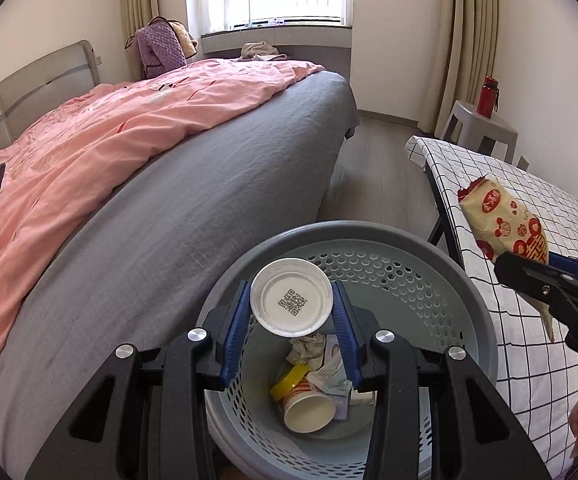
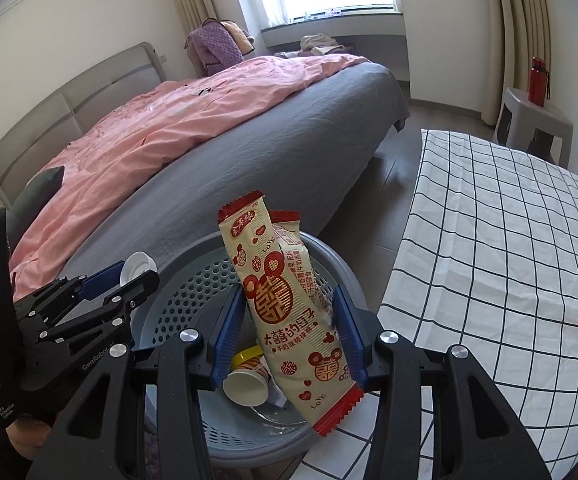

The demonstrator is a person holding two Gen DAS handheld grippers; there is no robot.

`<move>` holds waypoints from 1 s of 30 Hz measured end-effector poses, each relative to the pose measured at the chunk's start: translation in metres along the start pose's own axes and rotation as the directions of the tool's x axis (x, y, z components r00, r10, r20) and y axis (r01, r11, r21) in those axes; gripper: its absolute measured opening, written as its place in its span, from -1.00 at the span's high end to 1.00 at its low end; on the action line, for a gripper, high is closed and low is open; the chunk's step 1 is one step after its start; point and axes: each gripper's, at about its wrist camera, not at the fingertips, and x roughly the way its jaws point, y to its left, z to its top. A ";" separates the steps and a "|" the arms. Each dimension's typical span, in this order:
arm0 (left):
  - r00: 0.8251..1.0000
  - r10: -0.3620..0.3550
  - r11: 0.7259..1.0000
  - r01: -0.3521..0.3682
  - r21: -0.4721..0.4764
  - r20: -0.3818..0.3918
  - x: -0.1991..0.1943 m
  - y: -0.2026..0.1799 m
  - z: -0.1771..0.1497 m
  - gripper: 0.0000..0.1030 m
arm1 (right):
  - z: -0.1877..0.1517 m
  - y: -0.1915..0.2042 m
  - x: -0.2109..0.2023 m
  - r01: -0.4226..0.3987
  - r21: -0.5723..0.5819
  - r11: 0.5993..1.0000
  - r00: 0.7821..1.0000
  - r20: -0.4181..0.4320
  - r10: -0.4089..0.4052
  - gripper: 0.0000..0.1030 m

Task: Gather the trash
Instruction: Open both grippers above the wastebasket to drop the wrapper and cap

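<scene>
My left gripper (image 1: 291,304) is shut on a white plastic lid (image 1: 291,297) with a QR code and holds it above the grey perforated trash basket (image 1: 417,292). Inside the basket lie a paper cup (image 1: 309,410), a yellow lid and crumpled paper. My right gripper (image 2: 287,320) is shut on a cream and red snack wrapper (image 2: 289,304), held over the basket (image 2: 193,280). In the left wrist view the right gripper and its wrapper (image 1: 505,220) sit to the right, above the table. In the right wrist view the left gripper (image 2: 129,276) is at the left.
A bed (image 1: 209,184) with grey sheet and pink duvet lies left of the basket. A table (image 2: 509,240) with white checked cloth stands to the right. A grey stool (image 2: 537,120) with a red bottle (image 2: 538,80) is at the far right, by the curtains.
</scene>
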 end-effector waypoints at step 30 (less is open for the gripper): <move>0.999 0.034 0.999 -0.034 -0.022 -0.027 0.015 0.001 -0.013 -0.12 | -0.018 0.000 0.031 -0.025 0.004 1.000 0.998 -0.058 0.025 -0.02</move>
